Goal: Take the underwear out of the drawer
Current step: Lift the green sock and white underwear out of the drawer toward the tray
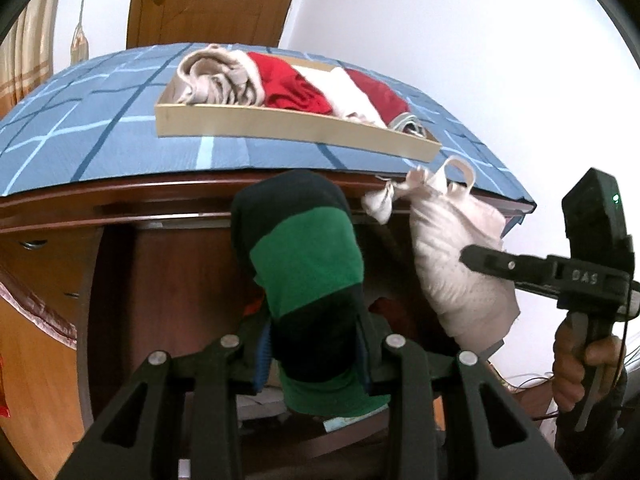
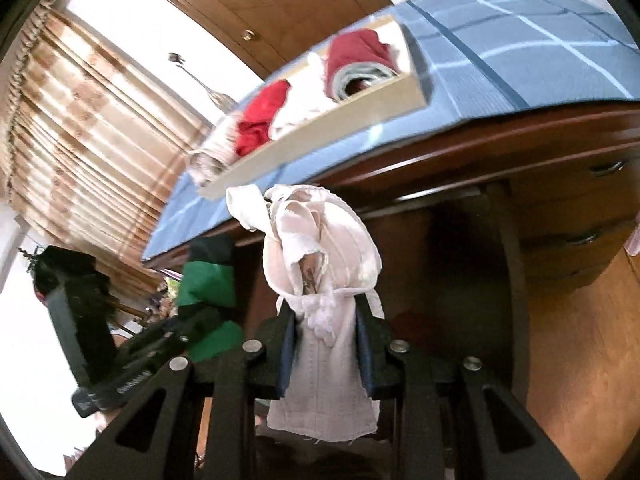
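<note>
My left gripper (image 1: 314,354) is shut on a rolled green and dark navy underwear (image 1: 308,264) that stands up between its pads, in front of the dark open drawer (image 1: 168,280) of a wooden desk. My right gripper (image 2: 326,354) is shut on a white rolled underwear (image 2: 324,280) with loose straps at its top. In the left wrist view the right gripper (image 1: 480,262) shows at the right, a hand under it, clamped on the white roll (image 1: 452,264). In the right wrist view the green roll (image 2: 208,280) and the left gripper (image 2: 160,340) are at the left.
On the desk's blue checked cloth (image 1: 100,136) stands a shallow wooden tray (image 1: 280,124) holding beige, red and white rolled garments (image 1: 280,88). More clothes lie dark in the drawer below. Closed drawers with metal knobs (image 2: 588,236) are at the right. A wooden door and curtains stand behind.
</note>
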Available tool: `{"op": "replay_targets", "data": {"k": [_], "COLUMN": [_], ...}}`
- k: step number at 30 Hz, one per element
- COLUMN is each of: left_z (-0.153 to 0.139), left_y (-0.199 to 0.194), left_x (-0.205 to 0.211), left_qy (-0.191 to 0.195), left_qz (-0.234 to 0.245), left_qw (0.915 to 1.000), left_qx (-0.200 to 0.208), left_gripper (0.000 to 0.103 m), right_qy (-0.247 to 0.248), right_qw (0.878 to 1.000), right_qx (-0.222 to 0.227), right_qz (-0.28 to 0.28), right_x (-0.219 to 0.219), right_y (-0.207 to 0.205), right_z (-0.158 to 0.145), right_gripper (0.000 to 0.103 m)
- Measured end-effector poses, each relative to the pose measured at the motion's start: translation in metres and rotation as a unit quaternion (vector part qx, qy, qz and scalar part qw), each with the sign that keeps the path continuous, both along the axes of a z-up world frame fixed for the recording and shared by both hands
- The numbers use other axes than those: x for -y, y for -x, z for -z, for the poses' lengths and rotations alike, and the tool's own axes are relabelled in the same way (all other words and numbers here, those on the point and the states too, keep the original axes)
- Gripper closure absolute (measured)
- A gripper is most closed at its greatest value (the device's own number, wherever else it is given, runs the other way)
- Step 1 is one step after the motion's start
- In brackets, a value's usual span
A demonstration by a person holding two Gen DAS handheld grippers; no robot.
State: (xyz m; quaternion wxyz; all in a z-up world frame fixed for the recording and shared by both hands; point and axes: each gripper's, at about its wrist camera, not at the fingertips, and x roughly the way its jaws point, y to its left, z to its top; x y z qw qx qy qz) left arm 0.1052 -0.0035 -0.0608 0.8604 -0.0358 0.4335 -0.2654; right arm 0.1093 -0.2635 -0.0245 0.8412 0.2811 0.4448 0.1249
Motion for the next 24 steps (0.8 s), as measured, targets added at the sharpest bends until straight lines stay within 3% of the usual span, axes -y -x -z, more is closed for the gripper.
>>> {"op": "replay_targets", "data": {"k": [10,24], "left_z": [-0.024,-0.058], "left_y": [0.018,0.005], "left_x": [-0.001,0.003], "left_qy": [0.009,-0.011], "left_qz": [0.011,0.005], "left_qw": [0.9991,0.9957], "left_qx": [0.039,0.092], "left_gripper": [0.071,0.071], "right_qy": [-0.019,-0.008], "right_qw": [0.999,0.996], "right_qx": [0.05,0.094], "right_qz": [-0.001,0.0], "right_x": [-0.002,-0.018], "right_y": [0.023,0.005], "right_z": [-0.018,-0.054], "right_gripper": [0.074,0.074]}}
